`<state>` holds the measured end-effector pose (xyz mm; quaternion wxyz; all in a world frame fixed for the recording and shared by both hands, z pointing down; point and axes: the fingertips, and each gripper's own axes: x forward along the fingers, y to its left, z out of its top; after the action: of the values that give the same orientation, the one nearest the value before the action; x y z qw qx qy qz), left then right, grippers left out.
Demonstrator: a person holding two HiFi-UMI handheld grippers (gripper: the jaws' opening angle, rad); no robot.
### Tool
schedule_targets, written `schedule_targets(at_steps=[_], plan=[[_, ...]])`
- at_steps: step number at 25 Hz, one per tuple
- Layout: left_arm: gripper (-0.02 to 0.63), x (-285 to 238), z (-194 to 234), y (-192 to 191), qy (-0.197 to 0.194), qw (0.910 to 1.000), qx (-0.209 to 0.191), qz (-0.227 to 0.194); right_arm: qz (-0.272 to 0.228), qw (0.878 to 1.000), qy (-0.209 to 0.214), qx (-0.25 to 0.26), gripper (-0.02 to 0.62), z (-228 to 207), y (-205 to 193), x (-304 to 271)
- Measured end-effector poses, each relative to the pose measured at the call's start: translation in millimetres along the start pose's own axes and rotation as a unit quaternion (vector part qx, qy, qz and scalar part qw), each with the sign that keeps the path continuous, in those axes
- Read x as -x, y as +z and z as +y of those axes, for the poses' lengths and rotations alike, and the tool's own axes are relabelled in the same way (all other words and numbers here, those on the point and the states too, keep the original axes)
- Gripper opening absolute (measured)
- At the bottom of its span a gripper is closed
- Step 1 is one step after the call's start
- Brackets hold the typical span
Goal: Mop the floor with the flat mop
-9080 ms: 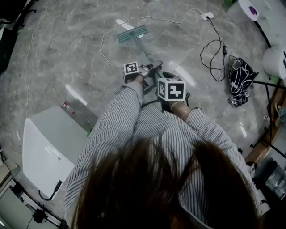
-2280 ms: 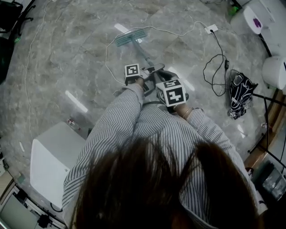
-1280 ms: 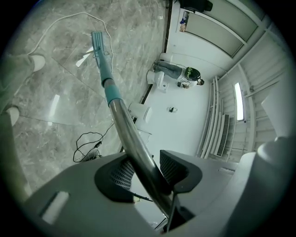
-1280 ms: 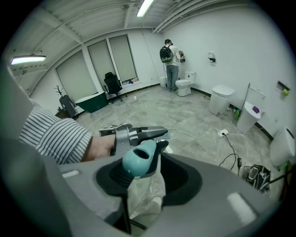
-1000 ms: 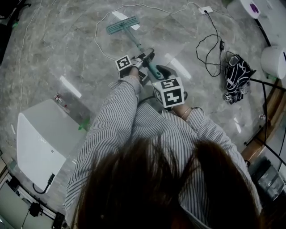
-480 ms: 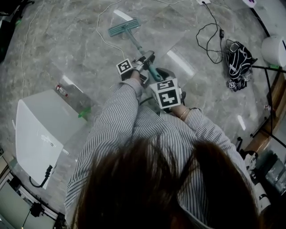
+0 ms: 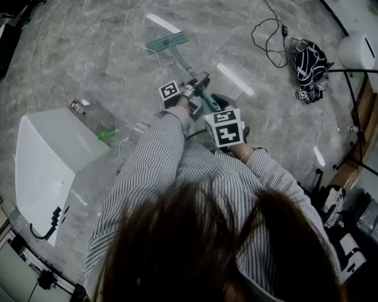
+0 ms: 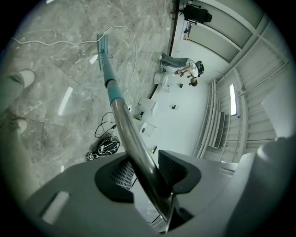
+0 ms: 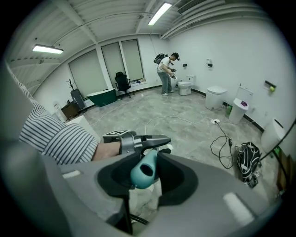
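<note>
1. The left gripper is clamped on the metal pole of the flat mop; the pole runs straight between its ribbed pads.
2. The right gripper sits behind the left one. Its jaws have just been closing, and they are pressed on the teal handle end of the mop.
3. The mop head lies flat on the floor, well ahead of the left gripper, at the far end of the slanted pole.
4. The floor is glossy grey marble-look tile with bright streaks of reflected light.
5. A white cable loops over the floor just left of the mop head.
6. A white box stands on the floor well to the left of the left gripper.
7. A black bag and a tangled black cable lie well to the right of the right gripper.
8. Beyond both grippers the room has white walls, strip lights overhead and tall blinded windows.
9. At the far end a person with a backpack stands next to a toilet.
</note>
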<state>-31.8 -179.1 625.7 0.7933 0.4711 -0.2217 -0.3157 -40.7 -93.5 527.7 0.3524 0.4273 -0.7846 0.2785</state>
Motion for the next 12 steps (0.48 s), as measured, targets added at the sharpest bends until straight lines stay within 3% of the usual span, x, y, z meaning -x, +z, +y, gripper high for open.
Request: schedule_targets(at_steps=[6,12], plan=[[0.141,6,42,-86,0.004,1.0,-0.001,0.005,-0.004,1.0,-0.006,-0.016,0.113,-23,-70,61],[0.132,22,97,-191,-0.006,0.9999,0.008,0.007,-0.005,0.999,-0.011,-0.044,0.112,-42,-164,133]])
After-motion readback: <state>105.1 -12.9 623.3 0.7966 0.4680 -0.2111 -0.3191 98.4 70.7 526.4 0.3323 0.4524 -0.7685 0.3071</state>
